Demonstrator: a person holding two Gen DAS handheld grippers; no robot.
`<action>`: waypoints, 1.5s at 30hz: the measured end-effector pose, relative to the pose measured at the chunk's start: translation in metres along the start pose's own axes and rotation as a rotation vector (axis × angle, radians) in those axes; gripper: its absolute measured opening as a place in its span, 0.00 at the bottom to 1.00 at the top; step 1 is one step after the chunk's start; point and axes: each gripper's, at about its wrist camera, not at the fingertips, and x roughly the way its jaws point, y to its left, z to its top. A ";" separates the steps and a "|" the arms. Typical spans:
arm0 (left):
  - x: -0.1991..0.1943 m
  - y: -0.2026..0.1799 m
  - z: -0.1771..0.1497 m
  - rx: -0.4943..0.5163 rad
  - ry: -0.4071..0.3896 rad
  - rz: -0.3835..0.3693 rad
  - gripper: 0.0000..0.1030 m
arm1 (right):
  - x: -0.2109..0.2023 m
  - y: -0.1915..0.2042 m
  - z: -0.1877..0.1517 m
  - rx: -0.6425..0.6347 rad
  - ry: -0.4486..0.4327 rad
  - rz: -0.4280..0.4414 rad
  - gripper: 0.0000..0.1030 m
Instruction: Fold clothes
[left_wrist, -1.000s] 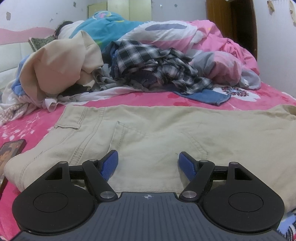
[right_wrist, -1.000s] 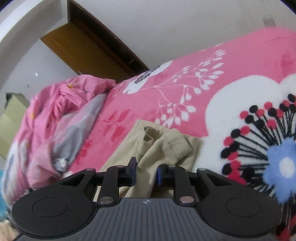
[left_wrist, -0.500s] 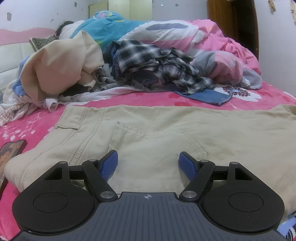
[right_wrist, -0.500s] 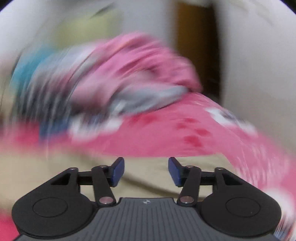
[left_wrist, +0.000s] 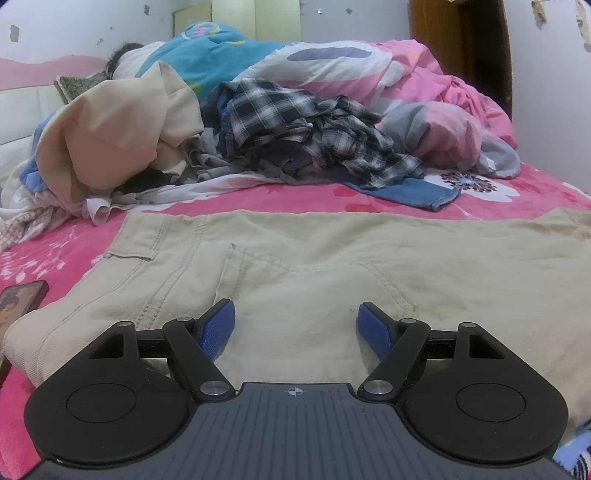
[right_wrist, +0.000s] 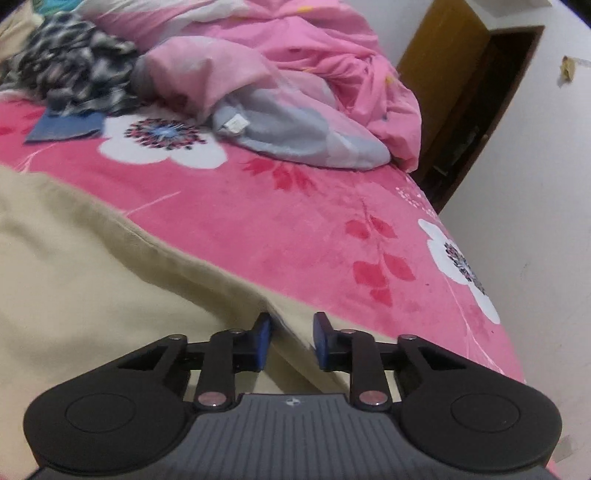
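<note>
Beige trousers (left_wrist: 332, 258) lie spread flat across the pink floral bed (right_wrist: 295, 221), waistband and pockets toward the left, apart from the heap of unfolded clothes (left_wrist: 295, 136) behind. The left hand-held gripper (left_wrist: 295, 325) rests over the seat of the trousers with its jaws wide apart, gripping nothing. The right hand-held gripper (right_wrist: 290, 341) has just been narrowing its jaws around a raised fold at the trousers' far edge; a gap remains on each side, so the pads do not yet press the cloth. Probable faults: the thin ridge may slip out as the jaws close, or only the upper layer may be caught, so that lifting pulls the trousers askew and wrinkles the flattened panel.
</note>
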 end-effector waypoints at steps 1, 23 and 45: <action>0.000 0.000 0.000 0.001 0.000 0.000 0.73 | 0.006 -0.004 0.003 0.012 0.002 0.003 0.22; 0.002 -0.001 0.001 0.009 0.003 0.001 0.73 | -0.047 -0.183 -0.086 1.015 -0.183 -0.051 0.29; -0.029 -0.029 0.022 0.075 -0.005 -0.032 0.74 | -0.120 -0.097 -0.150 1.314 -0.060 0.484 0.46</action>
